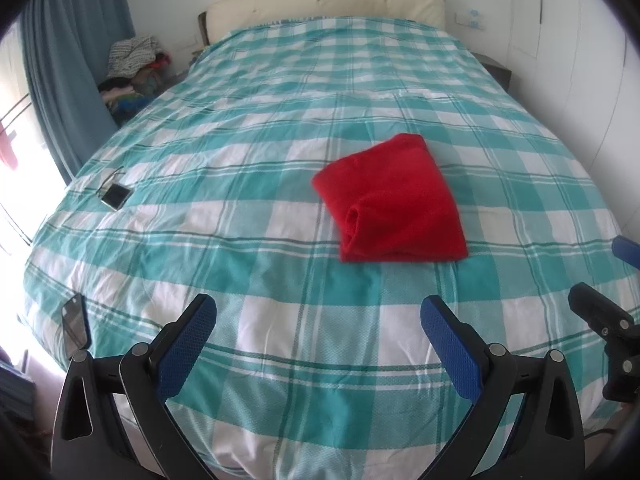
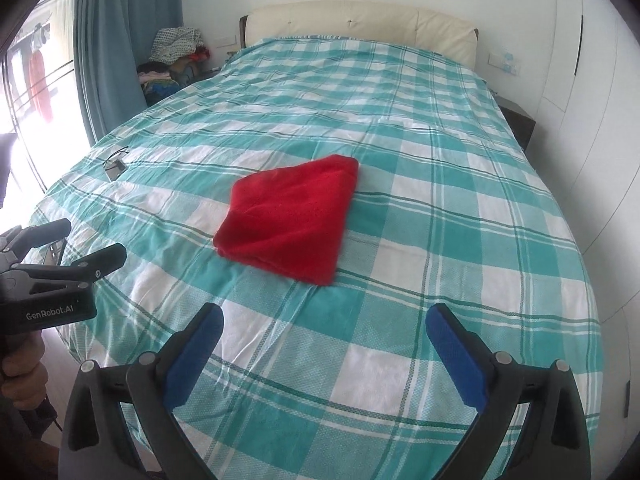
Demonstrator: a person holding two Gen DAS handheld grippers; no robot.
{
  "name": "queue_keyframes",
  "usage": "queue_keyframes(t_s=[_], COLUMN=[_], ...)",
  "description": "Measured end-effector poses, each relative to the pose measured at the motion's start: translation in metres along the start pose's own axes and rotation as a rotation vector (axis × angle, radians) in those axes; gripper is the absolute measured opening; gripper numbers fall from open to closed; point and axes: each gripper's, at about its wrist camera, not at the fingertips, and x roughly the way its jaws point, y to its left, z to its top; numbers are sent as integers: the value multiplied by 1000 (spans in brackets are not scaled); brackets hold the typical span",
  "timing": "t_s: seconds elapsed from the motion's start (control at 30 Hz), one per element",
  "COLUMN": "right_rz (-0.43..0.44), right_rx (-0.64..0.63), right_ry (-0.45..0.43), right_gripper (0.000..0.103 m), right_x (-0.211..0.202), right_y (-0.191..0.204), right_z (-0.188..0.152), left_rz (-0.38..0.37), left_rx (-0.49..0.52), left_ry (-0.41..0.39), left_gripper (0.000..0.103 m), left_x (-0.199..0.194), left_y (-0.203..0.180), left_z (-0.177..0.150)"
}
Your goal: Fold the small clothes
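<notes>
A red garment [image 1: 394,200] [image 2: 292,220] lies folded into a flat, roughly square packet on the teal-and-white checked bedspread [image 1: 240,160] [image 2: 440,240], near the middle of the bed. My left gripper [image 1: 319,304] hovers over the bed's near end, short of the garment, open with nothing between its blue pads. My right gripper [image 2: 325,312] is likewise open and empty, a little short of the garment's near corner. In the right wrist view the left gripper [image 2: 86,242] shows at the left edge, held by a hand [image 2: 22,376].
A phone with a cable [image 1: 116,196] lies near the bed's left edge and a dark phone [image 1: 74,326] at its near left corner. A pile of clothes [image 1: 132,68] sits beside the blue curtain [image 1: 76,60]. A dark nightstand [image 2: 518,120] stands at the right by the white wardrobe.
</notes>
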Motion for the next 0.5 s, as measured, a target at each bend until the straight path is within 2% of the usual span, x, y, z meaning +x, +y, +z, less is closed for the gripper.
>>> queue_keyframes(t_s=[0.5], right_rz=[12], right_rx=[-2], right_ry=[36], right_gripper=[102], right_x=[-11], right_y=[16], right_z=[-5], left_rz=[27], left_rx=[39], left_ry=[-2], left_gripper=[102], left_x=[-18], left_y=[2], left_z=[-7])
